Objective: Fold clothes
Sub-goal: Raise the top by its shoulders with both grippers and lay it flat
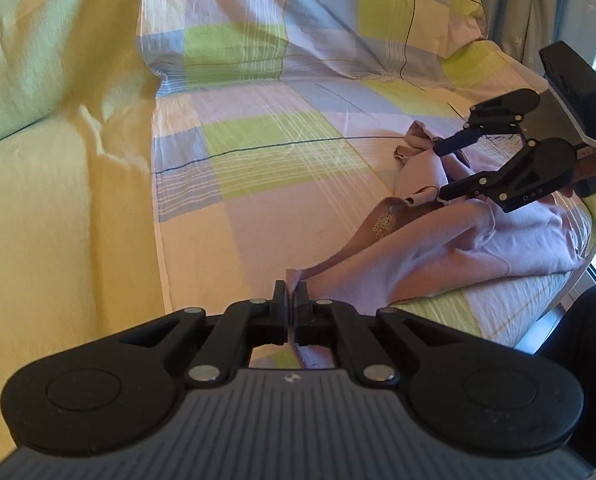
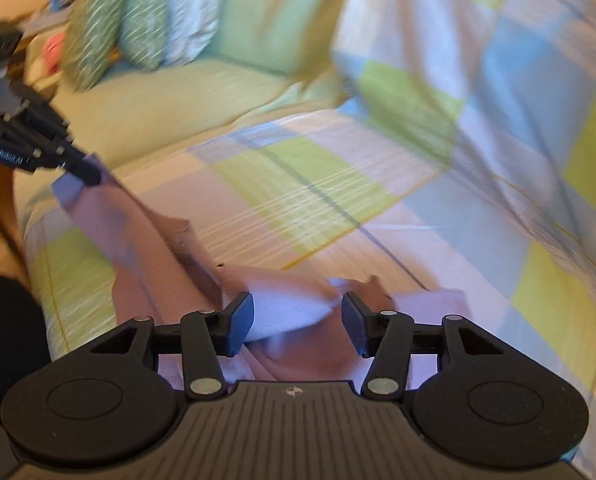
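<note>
Both wrist cameras look down, close, over one checked sheet [image 1: 282, 148] (shared ground).

My left gripper [image 1: 290, 294] points down at a slant, its jaws pressed together on a thin fold of the lilac garment [image 1: 437, 248], the cloth pinched between the pads. My right gripper [image 2: 298, 322] also tilts downward, jaws standing apart with nothing pressed between them; the fingertips [image 2: 242, 320] hover just above the garment near the front edge of the sofa seat. From my left wrist view the right gripper sits off to the right, fingers spread. A dark-clad leg [image 1: 585, 344] shows at the lower right.
</note>
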Demonstrator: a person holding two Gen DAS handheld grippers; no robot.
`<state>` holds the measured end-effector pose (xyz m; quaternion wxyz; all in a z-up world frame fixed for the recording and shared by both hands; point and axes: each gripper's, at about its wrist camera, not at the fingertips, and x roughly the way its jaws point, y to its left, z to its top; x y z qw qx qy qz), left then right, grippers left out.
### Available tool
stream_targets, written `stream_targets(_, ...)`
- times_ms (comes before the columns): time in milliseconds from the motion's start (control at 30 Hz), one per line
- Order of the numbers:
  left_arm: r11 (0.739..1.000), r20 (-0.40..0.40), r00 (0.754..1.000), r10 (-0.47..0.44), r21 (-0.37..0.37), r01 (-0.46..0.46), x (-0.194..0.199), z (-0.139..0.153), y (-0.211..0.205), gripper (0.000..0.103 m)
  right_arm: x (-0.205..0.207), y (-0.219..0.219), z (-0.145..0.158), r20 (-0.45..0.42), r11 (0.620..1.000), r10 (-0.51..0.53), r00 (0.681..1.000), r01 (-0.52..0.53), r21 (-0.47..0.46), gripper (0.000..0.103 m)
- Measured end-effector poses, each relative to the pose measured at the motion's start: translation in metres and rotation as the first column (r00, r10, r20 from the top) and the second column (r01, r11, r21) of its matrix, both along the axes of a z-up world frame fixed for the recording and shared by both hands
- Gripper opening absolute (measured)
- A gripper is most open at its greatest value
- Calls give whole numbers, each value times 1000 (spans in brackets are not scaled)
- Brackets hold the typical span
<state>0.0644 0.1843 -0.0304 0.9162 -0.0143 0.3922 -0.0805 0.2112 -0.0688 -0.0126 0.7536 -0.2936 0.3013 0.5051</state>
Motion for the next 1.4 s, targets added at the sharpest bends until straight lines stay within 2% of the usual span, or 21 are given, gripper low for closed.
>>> stream_targets(100, 1000, 2, 1000, -2, -11, 2, 0, -4, 4, 0, 5, 16, -10, 43, 993, 82, 996, -78, -92, 62)
stream_targets(200, 1000, 18, 1000, 1, -14, 0, 2, -4, 5, 0, 14, 23, -15, -12, 992, 94, 996, -94, -83, 61)
stream_targets(267, 1000, 37, 999, 8, -16, -7, 4, 0, 6, 0, 18, 24, -15, -58, 994, 90, 994, -94, -63, 33)
stream_targets(300, 1000, 55, 998, 9, -13, -9, 4, 5, 6, 0, 19, 23, -13, -74, 995, 81, 994, -85, -48, 13)
stream_targets(400, 1000, 124, 992, 4, 6, -5, 2, 28, 2, 0, 12, 13, 3, -48, 1000, 22, 999, -21, 11, 6)
stream_targets(533, 997, 250, 967, -47, 66, 31, -3, 80, -15, 0, -6, -13, 48, 38, 986, -94, 995, 88, 138, 5)
stream_targets(633, 991, 360, 928, -99, 124, 58, -14, 128, -35, 0, -29, -37, 94, 119, 955, -191, 974, 157, 250, 5)
stream_targets(733, 980, 469, 871, -150, 184, 70, -31, 178, -57, 0, -58, -62, 141, 206, 910, -294, 933, 208, 358, 5)
stream_targets(967, 951, 642, 722, -260, 301, 75, -73, 277, -105, 0, -135, -120, 229, 310, 760, -519, 797, 265, 593, 5)
stream_targets(1100, 936, 682, 667, -301, 344, 70, -70, 312, -125, 0, -163, -138, 261, 351, 709, -589, 728, 256, 657, 5)
stream_targets(1200, 930, 679, 666, -310, 361, 65, -47, 319, -135, 0, -158, -145, 271, 357, 687, -624, 695, 269, 675, 5)
stream_targets(1267, 926, 675, 666, -316, 372, 62, -30, 322, -142, 0, -145, -149, 271, 329, 664, -646, 689, 294, 687, 5)
stream_targets(1400, 924, 640, 706, -303, 379, 53, 29, 299, -153, 0, -107, -145, 258, 306, 657, -664, 682, 337, 674, 5)
